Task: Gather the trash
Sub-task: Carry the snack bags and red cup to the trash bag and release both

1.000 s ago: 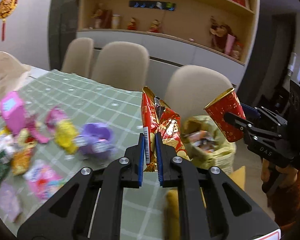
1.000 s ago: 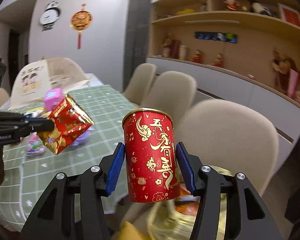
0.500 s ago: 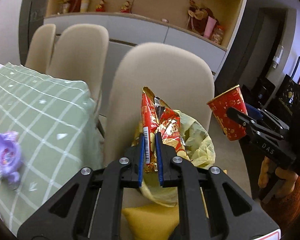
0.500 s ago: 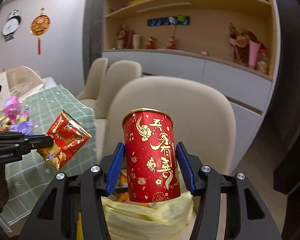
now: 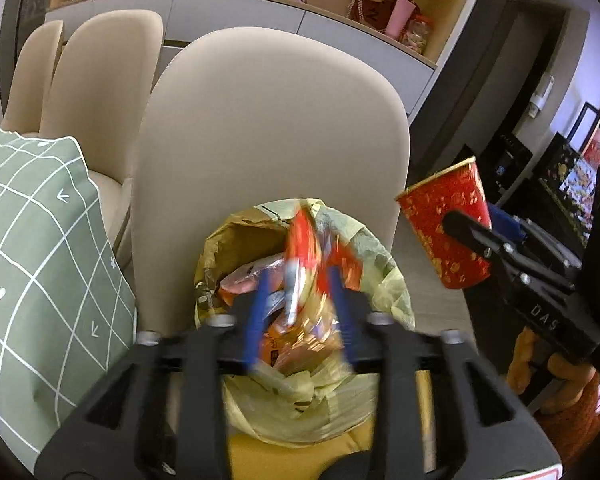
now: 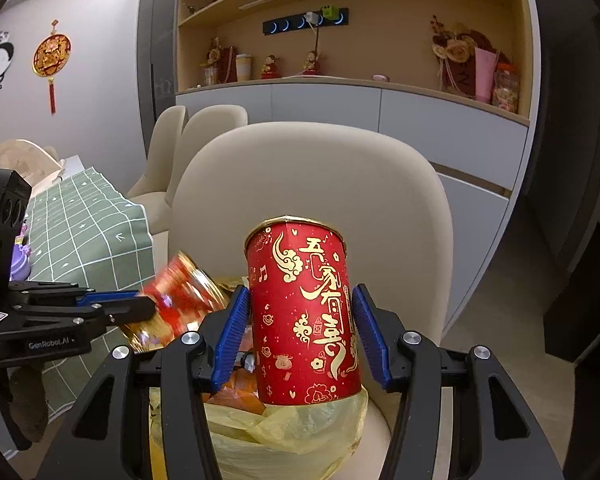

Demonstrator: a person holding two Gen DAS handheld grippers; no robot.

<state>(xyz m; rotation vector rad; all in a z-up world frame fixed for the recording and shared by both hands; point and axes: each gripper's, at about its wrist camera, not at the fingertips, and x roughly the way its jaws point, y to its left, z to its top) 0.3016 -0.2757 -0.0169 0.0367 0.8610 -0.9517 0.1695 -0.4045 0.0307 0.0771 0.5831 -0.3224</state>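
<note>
At lower centre of the left wrist view, a blurred red snack wrapper point(image 5: 304, 248) is seen between the opening jaws of the left hand-held gripper point(image 5: 298, 316) above the yellow trash bag point(image 5: 384, 280), while a red paper cup point(image 6: 304, 316) is kept pinched by the right hand-held gripper point(image 6: 300, 336).

- "GenRobot.AI" stands in pale letters on the black body of the left hand-held gripper point(image 6: 146, 307), at nine o'clock in the right wrist view.
- "DAS" stands on the black body of the right hand-held gripper point(image 5: 470, 236), at three o'clock in the left wrist view.
- Gold Chinese characters run down the red paper cup point(image 6: 304, 320); they are too stylised to read with certainty.
</note>
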